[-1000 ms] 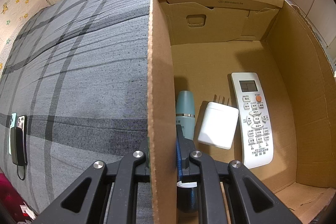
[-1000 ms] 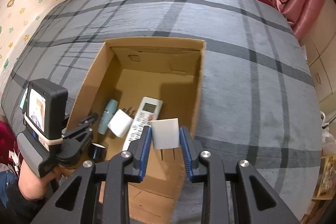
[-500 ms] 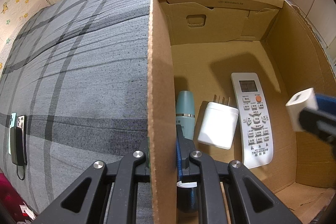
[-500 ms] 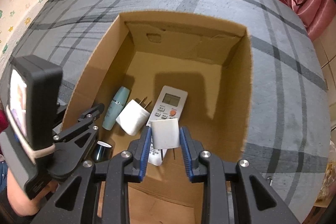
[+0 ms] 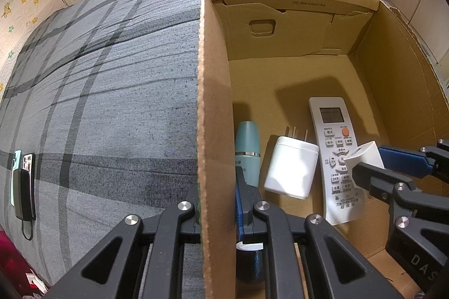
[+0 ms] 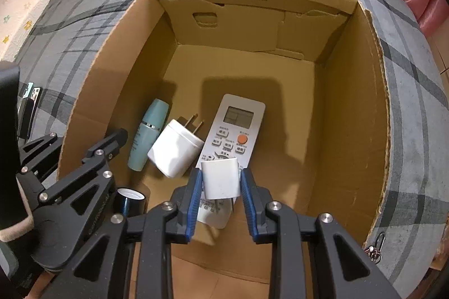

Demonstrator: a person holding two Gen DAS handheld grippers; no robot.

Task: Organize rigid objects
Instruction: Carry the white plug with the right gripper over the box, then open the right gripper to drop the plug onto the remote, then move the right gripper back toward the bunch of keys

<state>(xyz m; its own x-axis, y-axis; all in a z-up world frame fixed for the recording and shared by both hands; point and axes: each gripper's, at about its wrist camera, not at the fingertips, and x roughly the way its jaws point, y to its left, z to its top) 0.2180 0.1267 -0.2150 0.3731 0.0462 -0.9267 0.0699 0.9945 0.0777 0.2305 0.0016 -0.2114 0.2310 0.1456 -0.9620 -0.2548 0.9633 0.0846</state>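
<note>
I've got the R gripper (image 6: 220, 181) pinched on a small white charger cube (image 6: 221, 178), blue pads pressing its two sides, prongs pointing back toward the cam. It hangs inside the cardboard box (image 6: 350, 108), directly over the lower end of the white AC remote (image 6: 237, 130); can't tell if the cube touches the remote or is just above it. In the L wrist view the same cube (image 5: 364, 154) shows at the R edge, clamped by the R gripper (image 5: 367, 158), sitting over the remote's (image 5: 335, 156) button area.

My L gripper (image 5: 217, 203) is closed tight on the box's left wall (image 5: 214, 130), one finger outside, one inside, wall sandwiched between the pads.

Box contents, L to R along the floor: teal bottle (image 6: 148, 135) lying near the left wall, bigger white plug adapter (image 6: 175, 147) w/ two prongs just beside it and touching the remote's edge, then the remote, screen end pointing to the far wall. A dark cylinder w/ white cap (image 6: 130, 200) sits in the near-left corner, just beside the L gripper's (image 6: 84, 156) inner finger.

Box rests on a grey plaid bedspread (image 5: 98, 102). Two phones and a black power bank (image 5: 23, 192) lie on the spread, well apart from the box, far L.
</note>
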